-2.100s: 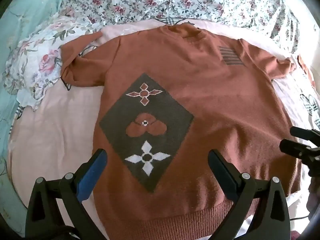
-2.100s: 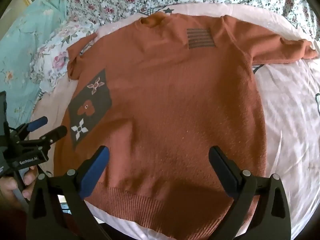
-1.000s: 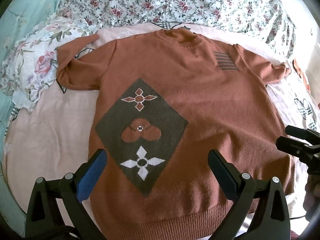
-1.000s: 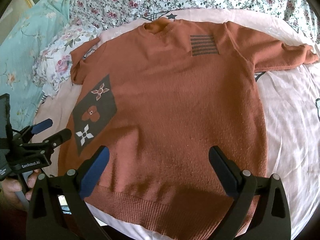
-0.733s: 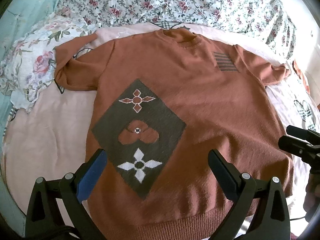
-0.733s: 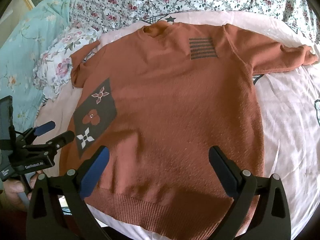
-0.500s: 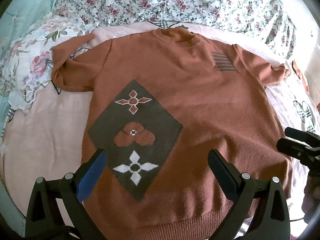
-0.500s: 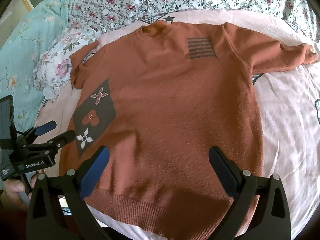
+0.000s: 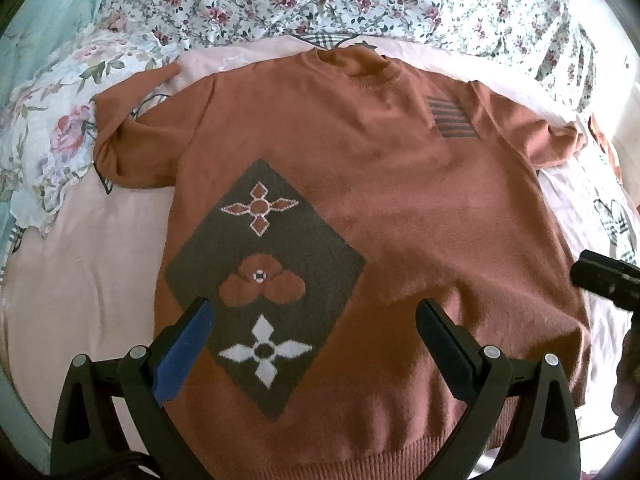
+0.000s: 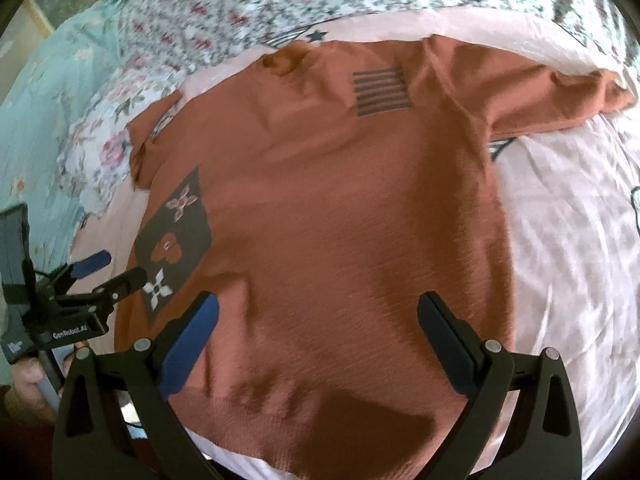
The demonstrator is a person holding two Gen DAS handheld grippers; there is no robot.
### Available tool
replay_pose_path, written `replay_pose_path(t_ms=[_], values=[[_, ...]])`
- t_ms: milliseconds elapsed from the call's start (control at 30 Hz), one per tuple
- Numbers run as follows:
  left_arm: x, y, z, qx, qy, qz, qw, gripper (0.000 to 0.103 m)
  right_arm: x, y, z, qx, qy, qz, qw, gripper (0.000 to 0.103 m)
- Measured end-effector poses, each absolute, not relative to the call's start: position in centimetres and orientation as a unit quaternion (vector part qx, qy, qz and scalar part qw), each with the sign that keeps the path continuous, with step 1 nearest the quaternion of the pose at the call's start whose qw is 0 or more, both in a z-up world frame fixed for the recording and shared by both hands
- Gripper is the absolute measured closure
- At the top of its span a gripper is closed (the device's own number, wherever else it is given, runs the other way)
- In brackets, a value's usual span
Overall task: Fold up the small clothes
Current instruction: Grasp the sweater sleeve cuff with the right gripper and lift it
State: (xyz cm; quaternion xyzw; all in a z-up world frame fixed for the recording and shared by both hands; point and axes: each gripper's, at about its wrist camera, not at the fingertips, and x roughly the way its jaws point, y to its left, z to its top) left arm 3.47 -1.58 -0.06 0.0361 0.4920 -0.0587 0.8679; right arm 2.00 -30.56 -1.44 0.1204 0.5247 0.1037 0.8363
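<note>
A rust-orange knit sweater [image 9: 400, 208] lies flat, front up, on a pink sheet [image 9: 80, 272], collar far, hem near. It has a dark diamond patch with flowers [image 9: 264, 276] and a striped patch [image 9: 452, 122]; both sleeves are spread out. It also shows in the right wrist view [image 10: 340, 200]. My left gripper [image 9: 314, 322] is open and empty above the lower left of the sweater. My right gripper [image 10: 318, 314] is open and empty above the lower middle. The left gripper shows at the right view's left edge [image 10: 116, 270], by the sweater's left side.
A floral quilt [image 9: 360, 0] is bunched along the far side and a floral pillow [image 9: 48, 128] lies at the left. A teal cover [image 10: 48, 72] lies beyond it. Bare pink sheet [image 10: 568, 240] lies right of the sweater.
Both grippers have drifted slightly, the left one to the right over the sweater and the right one forward. Both stay open. The sweater has not moved.
</note>
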Motion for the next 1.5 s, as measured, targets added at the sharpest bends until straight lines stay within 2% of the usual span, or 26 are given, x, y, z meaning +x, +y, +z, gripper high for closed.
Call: replay_pose_path(t_ms=[267,467,567,667,733,967,1267,1300,1333,1400,1500], values=[[6.9,-1.5,0.1,0.023,0.495,-0.045,0.867,0.002,4.0,-39.0,-0.9,0.181,0.506,0.035,0.842,0.004],[9.8,-1.5,0.2,0.008,0.498,-0.028,0.867,0.002,6.2,-47.7,-1.8,0.266,0.48,-0.031,0.835,0.005],[10.9,-1.6,0.1,0.0,0.502,-0.022,0.864,0.002,7.7,-51.7,-2.1,0.296,0.462,-0.061,0.834,0.014],[11.7,-2.0,-0.4,-0.001,0.51,-0.015,0.86,0.002,9.5,-55.4,-2.0,0.318,0.443,-0.083,0.834,0.029],[12.2,-2.2,-0.8,-0.002,0.518,-0.012,0.856,0.002,11.0,-57.9,-1.8,0.329,0.434,-0.102,0.832,0.045],[13.4,-2.7,-2.6,-0.006,0.537,0.003,0.844,0.002,17.4,-64.7,-1.6,0.343,0.397,-0.15,0.838,0.046],[14.3,-3.5,-4.6,-0.011,0.563,0.018,0.826,0.002,25.8,-72.2,-5.5,0.386,0.391,-0.187,0.814,0.047],[14.4,-3.6,-4.8,-0.011,0.566,0.018,0.824,0.002,26.2,-72.5,-5.6,0.382,0.391,-0.191,0.815,0.062],[14.5,-3.7,-5.0,-0.012,0.567,0.018,0.823,0.002,26.6,-72.5,-5.6,0.376,0.398,-0.194,0.814,0.084],[14.7,-3.8,-5.3,-0.017,0.569,0.015,0.822,0.002,26.9,-71.7,-5.0,0.369,0.4,-0.181,0.819,0.094],[15.0,-3.7,-5.7,-0.026,0.572,0.007,0.82,0.002,26.7,-68.1,-2.8,0.344,0.382,-0.129,0.848,0.095]])
